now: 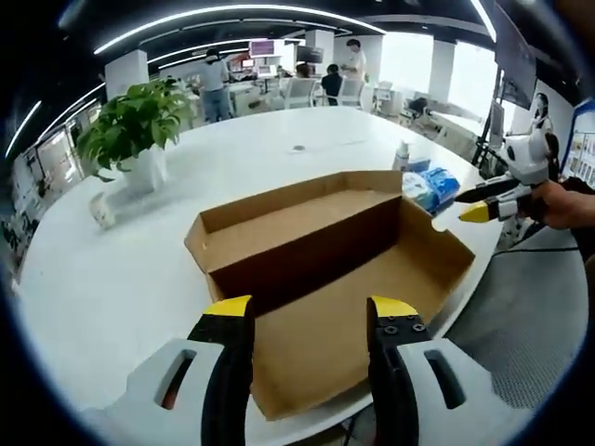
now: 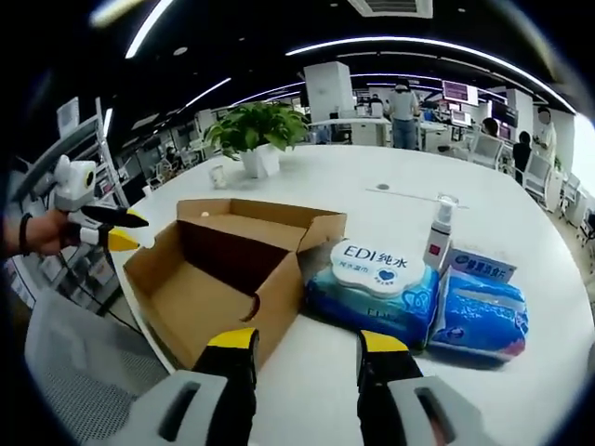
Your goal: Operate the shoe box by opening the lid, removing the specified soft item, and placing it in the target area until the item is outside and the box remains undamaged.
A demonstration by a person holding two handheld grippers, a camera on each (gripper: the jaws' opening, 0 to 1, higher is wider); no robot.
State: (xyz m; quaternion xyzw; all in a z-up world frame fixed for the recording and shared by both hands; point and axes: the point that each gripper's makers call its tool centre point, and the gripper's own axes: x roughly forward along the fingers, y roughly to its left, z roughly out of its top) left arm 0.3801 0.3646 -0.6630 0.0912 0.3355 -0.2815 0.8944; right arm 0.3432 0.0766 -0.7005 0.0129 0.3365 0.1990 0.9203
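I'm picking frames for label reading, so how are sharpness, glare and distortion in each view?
Right gripper view: fairly sharp, the "EDI" print on the wipes pack is readable, ceiling light strips bend with fisheye curvature. Left gripper view: softer, the table is washed out under bright light, the box interior is in dark shadow, the wipes are too blurred to read.

The shoe box (image 2: 228, 269) wall is hiding part of its interior in the right gripper view. Small print on the blue packs (image 2: 479, 311) is staying unreadable. Distant people (image 1: 216, 84) at the upper frame are blurring.
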